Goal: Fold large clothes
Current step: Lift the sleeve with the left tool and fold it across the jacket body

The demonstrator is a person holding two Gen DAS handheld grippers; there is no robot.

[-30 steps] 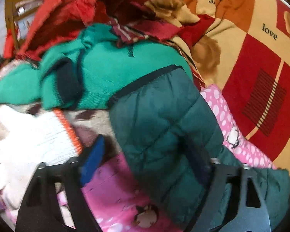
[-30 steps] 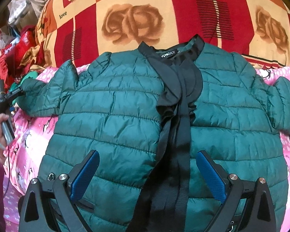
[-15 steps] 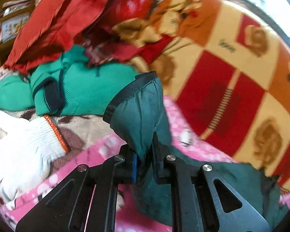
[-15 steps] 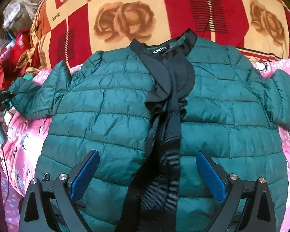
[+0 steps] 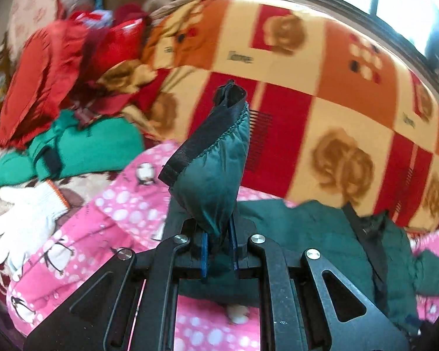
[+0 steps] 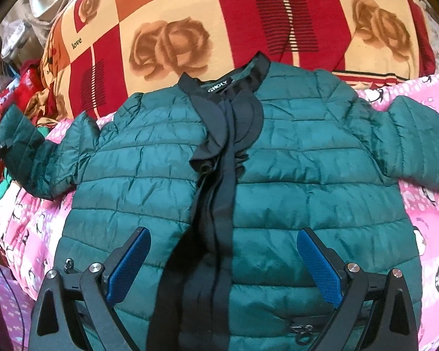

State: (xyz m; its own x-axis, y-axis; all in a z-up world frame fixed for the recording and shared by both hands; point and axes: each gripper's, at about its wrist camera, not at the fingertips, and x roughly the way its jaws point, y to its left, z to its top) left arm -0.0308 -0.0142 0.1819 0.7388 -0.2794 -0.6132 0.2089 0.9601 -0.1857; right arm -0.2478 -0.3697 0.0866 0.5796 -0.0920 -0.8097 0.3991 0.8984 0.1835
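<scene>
The left gripper [image 5: 218,245] clamps the sleeve cuff [image 5: 210,158] of the green jacket [image 6: 234,175]; above the jacket's hem the right gripper [image 6: 224,266] hovers, jaws apart

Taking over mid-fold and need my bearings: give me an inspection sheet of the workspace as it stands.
Surface: pink penguin-print blanket under the jacket.
Job's things: dark green quilted jacket lies front up, black placket centred; one sleeve cuff is lifted.
Clutter: white knit glove, green sweater, red garments heaped at the side.
Grippers: left gripper shut on the cuff; right gripper open above the jacket's hem, holding nothing.
Cables: thin dark cable on the blanket's edge.
Surroundings: rose-print blanket behind.
</scene>
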